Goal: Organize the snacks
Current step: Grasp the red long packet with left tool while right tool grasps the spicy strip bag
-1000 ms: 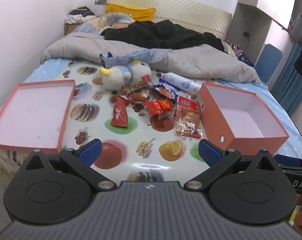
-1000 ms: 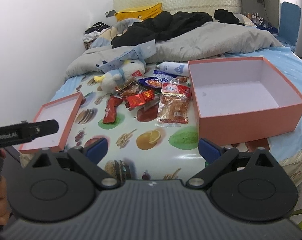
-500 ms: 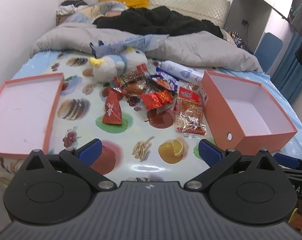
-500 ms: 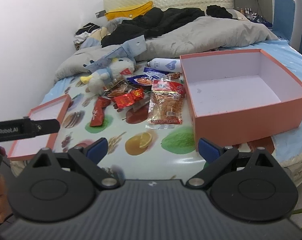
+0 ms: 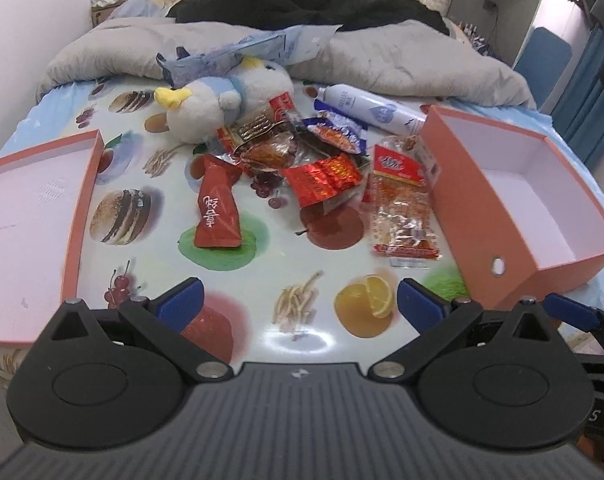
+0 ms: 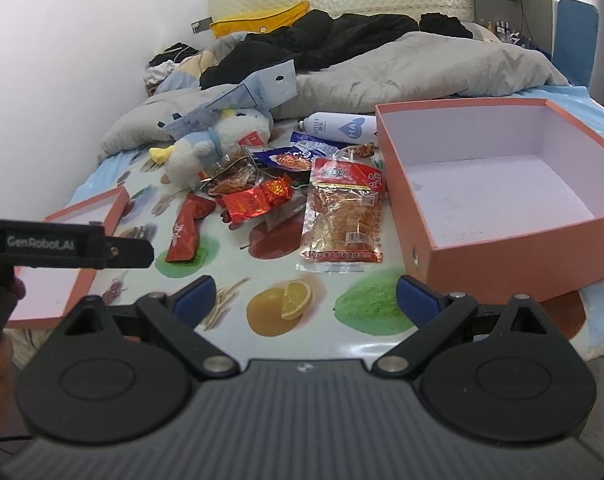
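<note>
Bed [image 5: 229, 320]: carries everything. Orange box [image 6: 502, 184] sits empty at its right edge. Snacks [image 5: 322, 176] lie heaped mid-bed, beside the box. Left gripper [image 5: 297, 304] and right gripper [image 6: 304, 292] hover at the near edge, jaws wide (nothing held). Step: approach; next, likely grasp one packet.

The glossy fruit-printed plastic sheet [image 5: 229, 276] shines with glare at 6 o'clock. The salmon-pink matt cardboard box [image 6: 502, 200] at 3 o'clock has a smooth pale lining. The crinkly red foil packet [image 5: 322, 178] glints, and the clear plastic snack bag [image 6: 344, 216] looks slick. The white plush duck toy [image 5: 217, 106] is fuzzy; the grey quilt [image 6: 402, 72] is soft, matt cloth.
</note>
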Demonstrator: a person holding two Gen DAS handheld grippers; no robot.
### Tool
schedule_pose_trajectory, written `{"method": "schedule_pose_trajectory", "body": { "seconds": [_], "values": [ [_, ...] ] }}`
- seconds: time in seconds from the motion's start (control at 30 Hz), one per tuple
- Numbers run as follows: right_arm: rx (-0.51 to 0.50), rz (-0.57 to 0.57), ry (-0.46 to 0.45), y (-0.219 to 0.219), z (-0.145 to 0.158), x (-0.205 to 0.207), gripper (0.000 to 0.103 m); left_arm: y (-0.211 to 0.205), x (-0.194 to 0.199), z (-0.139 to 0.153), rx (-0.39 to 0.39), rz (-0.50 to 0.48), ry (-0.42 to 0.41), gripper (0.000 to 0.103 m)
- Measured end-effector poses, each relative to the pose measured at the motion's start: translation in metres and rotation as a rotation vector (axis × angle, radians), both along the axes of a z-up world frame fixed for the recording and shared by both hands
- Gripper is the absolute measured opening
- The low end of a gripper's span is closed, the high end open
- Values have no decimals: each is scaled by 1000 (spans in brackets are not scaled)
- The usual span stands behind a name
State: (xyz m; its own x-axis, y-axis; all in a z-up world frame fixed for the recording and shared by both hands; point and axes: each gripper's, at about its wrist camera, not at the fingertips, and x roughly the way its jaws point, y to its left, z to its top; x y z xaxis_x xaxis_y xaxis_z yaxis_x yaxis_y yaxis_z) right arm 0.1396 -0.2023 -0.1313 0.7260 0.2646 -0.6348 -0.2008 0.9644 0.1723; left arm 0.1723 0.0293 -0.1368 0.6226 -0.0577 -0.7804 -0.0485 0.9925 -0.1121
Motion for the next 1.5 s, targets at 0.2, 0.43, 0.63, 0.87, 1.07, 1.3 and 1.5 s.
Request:
{"method": "schedule_pose_trajectory", "body": {
  "seconds": [0.2,0.43,0.63,0.87,1.07,1.3,1.5],
  "values": [
    [-4,48,10,19,-18,20,91,14,28,-22,30,5,38,103],
    [-36,92,10,42,-39,43,89,35,56,-53,33,34,72,103],
    [-77,87,-3,62,-58,68,87,61,81,-78,23,72,74,103],
    [-93,55,-19,75,-73,106,87,82,104,-91,6,128,11,103],
    [-183,-3,-29,79,-89,137,88,90,125,-109,-14,143,-15,102],
    [-263,-55,-33,81,-102,159,87,95,148,-127,-17,108,-9,102],
    [-327,-106,-29,82,-111,175,87,90,162,-137,10,76,-22,97]
  ]
}}
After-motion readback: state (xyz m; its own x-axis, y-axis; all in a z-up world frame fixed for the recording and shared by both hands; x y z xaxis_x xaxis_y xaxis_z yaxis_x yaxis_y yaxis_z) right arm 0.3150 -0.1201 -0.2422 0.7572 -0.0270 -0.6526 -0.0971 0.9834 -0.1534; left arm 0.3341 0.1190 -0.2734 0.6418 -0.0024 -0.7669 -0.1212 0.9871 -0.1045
